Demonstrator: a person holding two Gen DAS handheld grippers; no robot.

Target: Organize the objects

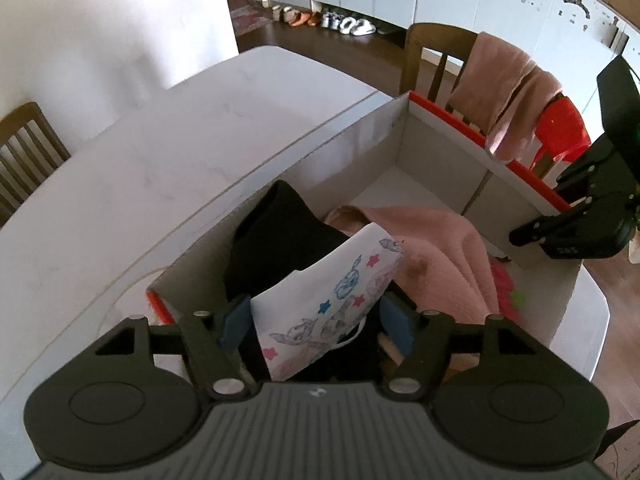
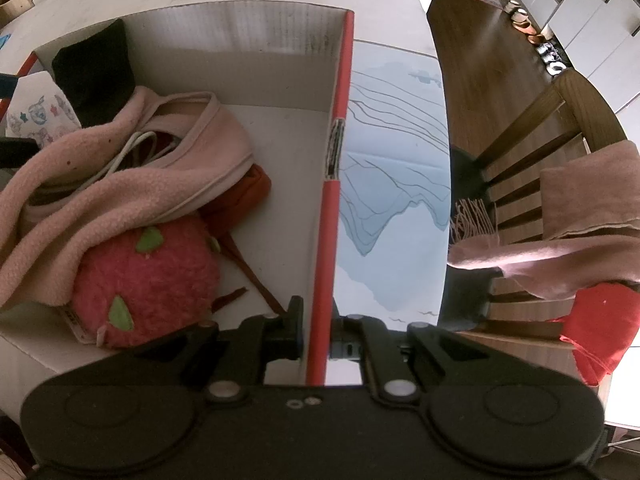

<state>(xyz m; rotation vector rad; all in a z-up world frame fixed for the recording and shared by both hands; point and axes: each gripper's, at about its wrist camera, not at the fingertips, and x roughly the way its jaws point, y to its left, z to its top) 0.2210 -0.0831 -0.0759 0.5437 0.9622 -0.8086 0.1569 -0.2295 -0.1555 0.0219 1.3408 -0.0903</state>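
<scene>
A white cardboard box with red edges (image 1: pixel 400 140) (image 2: pixel 336 200) stands on the white table. It holds a black cloth (image 1: pixel 280 236) (image 2: pixel 96 76), a pink fleece garment (image 1: pixel 440 248) (image 2: pixel 120 188), a pink plush fruit (image 2: pixel 148 284), an orange pouch (image 2: pixel 240 200) and a white printed cloth (image 1: pixel 332 296) (image 2: pixel 36 116). My left gripper (image 1: pixel 316 322) is open, its blue pads either side of the printed cloth over the box. My right gripper (image 2: pixel 318 332) is shut on the box's red-edged wall; it also shows in the left wrist view (image 1: pixel 568 220).
A wooden chair (image 2: pixel 540 140) draped with a pink scarf (image 2: pixel 580 216) and a red item (image 2: pixel 604 328) stands beside the table. A blue-patterned sheet (image 2: pixel 392 160) lies beside the box. Another chair (image 1: pixel 24 148) is at the left. Shoes line the far floor (image 1: pixel 332 20).
</scene>
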